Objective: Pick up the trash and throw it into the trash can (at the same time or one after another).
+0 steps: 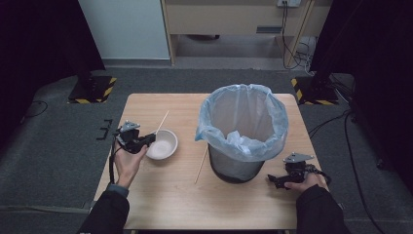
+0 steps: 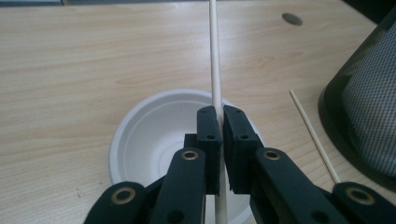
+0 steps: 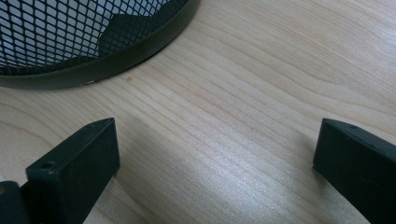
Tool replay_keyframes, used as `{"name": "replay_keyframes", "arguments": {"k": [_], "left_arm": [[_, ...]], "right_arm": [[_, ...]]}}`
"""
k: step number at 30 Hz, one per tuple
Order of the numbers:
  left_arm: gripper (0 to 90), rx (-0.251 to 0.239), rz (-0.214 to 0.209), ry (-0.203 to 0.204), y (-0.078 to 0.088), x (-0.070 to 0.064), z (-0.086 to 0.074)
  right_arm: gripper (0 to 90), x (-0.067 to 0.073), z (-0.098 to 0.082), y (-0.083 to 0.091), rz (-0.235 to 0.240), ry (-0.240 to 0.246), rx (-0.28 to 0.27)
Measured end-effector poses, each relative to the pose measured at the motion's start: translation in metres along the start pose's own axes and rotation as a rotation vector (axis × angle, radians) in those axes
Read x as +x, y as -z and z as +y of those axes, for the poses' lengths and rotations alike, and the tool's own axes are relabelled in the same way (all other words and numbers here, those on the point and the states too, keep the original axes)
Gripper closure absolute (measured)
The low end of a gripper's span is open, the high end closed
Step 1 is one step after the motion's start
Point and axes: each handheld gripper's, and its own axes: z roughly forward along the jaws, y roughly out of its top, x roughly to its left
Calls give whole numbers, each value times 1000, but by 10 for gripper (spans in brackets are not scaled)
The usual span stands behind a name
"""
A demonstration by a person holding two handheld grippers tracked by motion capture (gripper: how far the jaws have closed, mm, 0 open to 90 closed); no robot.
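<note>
My left gripper [image 1: 150,138] [image 2: 219,116] is shut on a thin wooden stick [image 2: 215,60] [image 1: 161,122], held just over a white paper bowl [image 1: 163,145] [image 2: 149,135]. The stick runs up and away from the jaws, past the bowl's far rim. A second wooden stick [image 1: 201,164] [image 2: 314,136] lies flat on the table between the bowl and the bin. My right gripper [image 1: 272,180] [image 3: 215,154] rests low over the table at the bin's right foot, jaws wide apart with only bare wood between them.
A black mesh waste bin [image 1: 242,127] [image 2: 369,121] [image 3: 88,37] lined with a pale blue bag stands at the table's centre right. The wooden table [image 1: 160,195] has a small round hole [image 2: 292,18] in its top. Dark floor surrounds the table.
</note>
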Motion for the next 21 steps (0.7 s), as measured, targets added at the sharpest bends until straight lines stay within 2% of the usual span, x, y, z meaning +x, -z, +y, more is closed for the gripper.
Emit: {"name": "replay_keyframes", "arguments": {"k": [5,6,7,14,21], "left_arm": [[855,-72,-18,8,16,-1,10],[855,-72,-18,8,16,-1,10],[855,-97,-23,7,22,-2,13],[855,-158,-42,11,36,-2,21],[855,-231,-79,-3,52,-12,33]], "right_arm": [[5,0,0,0,0,-1,0],[5,0,0,0,0,-1,0],[5,0,0,0,-1,-1,-1],[5,0,0,0,-1,-1,-1],[5,0,0,0,-1,-1,-1]]}}
